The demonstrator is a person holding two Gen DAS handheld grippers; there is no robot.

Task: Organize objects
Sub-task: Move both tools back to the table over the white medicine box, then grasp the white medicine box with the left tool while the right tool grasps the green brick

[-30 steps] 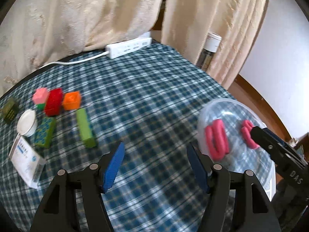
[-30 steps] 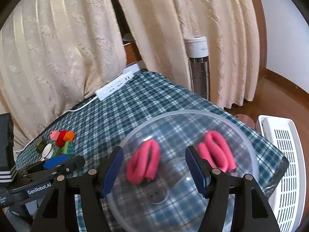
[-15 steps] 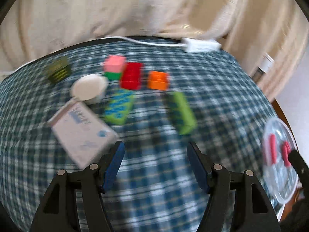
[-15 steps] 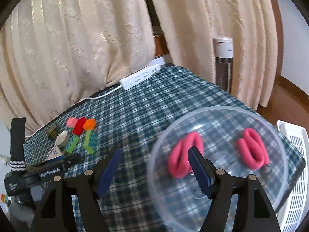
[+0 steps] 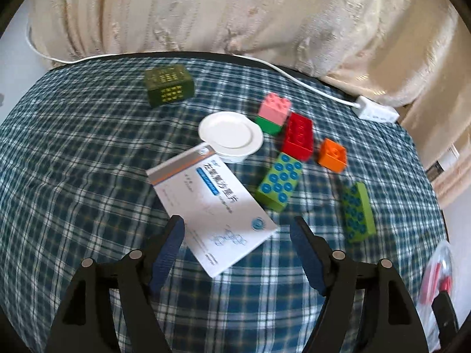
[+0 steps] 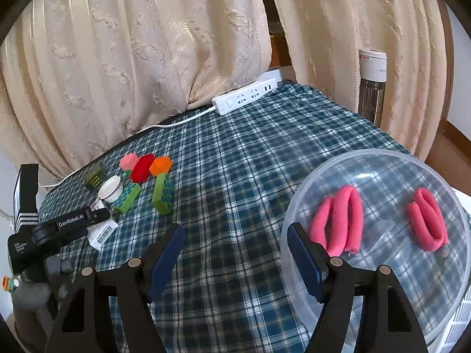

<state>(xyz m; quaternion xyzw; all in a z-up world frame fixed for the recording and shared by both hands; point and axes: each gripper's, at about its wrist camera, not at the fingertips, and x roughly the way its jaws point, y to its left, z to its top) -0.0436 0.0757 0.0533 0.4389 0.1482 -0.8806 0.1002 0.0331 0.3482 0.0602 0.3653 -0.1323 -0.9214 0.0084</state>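
left gripper (image 5: pixel 237 232) now over box (image 5: pixel 210 211)

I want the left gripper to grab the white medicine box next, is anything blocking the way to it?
Nothing visible blocks it. The open left gripper points straight at the flat white medicine box; the round white lid touches only its far corner.

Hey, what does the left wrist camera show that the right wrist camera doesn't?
Only the left wrist view shows the white box's printed top between the open left tongs. Only the right wrist view shows the whole clear bowl, both pink rolls and the tower fan. Both show the toy bricks and power strip.
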